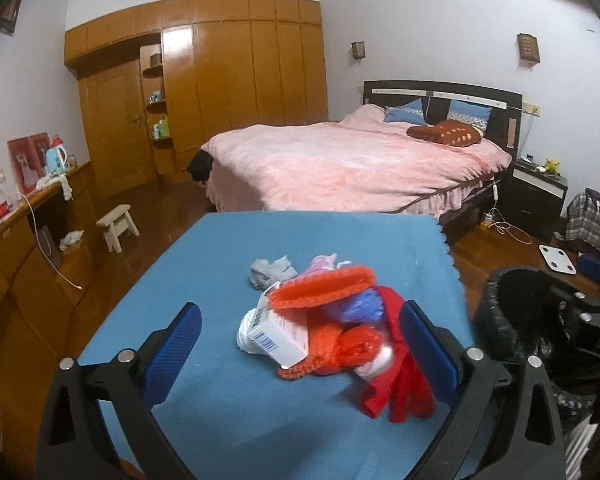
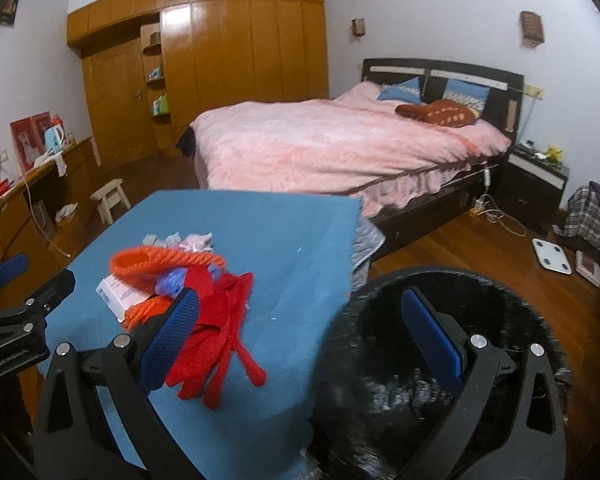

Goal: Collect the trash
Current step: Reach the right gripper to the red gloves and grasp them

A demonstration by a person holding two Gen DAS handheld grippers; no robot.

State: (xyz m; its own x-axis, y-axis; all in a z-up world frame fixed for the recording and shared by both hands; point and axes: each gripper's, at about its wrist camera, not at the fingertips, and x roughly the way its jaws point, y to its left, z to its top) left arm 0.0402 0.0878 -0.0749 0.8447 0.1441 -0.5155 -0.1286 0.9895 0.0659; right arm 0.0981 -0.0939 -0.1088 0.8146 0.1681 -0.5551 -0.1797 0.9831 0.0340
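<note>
Left wrist view: left tongs (image 1: 300, 344) gape wide around the trash pile (image 1: 324, 320) on the table (image 1: 228, 248); right tongs (image 2: 300, 332) gape wide over a black bag (image 2: 380, 360).

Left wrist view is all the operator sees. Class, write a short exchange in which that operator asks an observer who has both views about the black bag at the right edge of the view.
Operator: Is the black bag open?
Observer: Yes. In the right wrist view, the black bag shows a wide round mouth beside the right edge of the blue-covered table.
Operator: How does the right gripper stand relative to it?
Observer: The right gripper has its jaws wide apart. One finger shows against the bag's dark inside, and the other is over the red strips on the table.
</note>
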